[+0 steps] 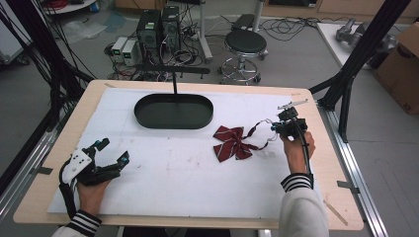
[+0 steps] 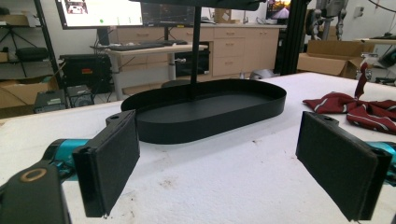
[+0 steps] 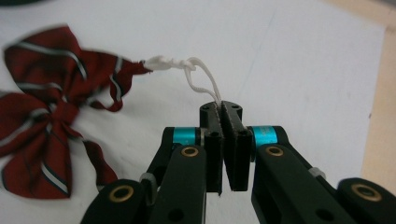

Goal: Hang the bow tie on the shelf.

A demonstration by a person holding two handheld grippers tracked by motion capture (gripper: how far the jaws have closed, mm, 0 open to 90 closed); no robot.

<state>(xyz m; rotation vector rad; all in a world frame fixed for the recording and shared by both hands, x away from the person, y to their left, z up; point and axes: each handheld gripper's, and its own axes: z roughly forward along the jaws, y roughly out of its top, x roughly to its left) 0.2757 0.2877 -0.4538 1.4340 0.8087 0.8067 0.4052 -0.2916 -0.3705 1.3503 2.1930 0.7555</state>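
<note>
I'm seeing the red striped bow tie (image 1: 233,143) lying flat on the white mat (image 1: 163,182), right of centre, just in front of the black oval tray (image 1: 174,111). Its white elastic loop (image 3: 198,79) is running off the strap end twd the right gripper (image 1: 288,124), and in the right gripper view the jaws are squeezing together w/ that loop pinched between them. The right hand (image 1: 296,148) is holding the gripper just above the mat, near the table's right edge.

The left gripper (image 1: 112,150) is sitting near the front-left corner, jaws spread wide, nothing between the pads (image 2: 114,161); the left gripper view is looking across the mat at the tray & the thin black post (image 2: 195,46) rising from its middle.

The mat is covering most of a light wood tabletop (image 1: 326,163), w/ faint scuffs & brown specks showing close up. Beyond the table: grey floor, a round black stool (image 1: 245,44), PC towers (image 1: 159,27) w/ tangled cables, a cardboard box (image 1: 402,64) at right. The left gripper view is also picking up wood drawer cabinets (image 2: 233,46) & a lit monitor (image 2: 100,11) at the back.
</note>
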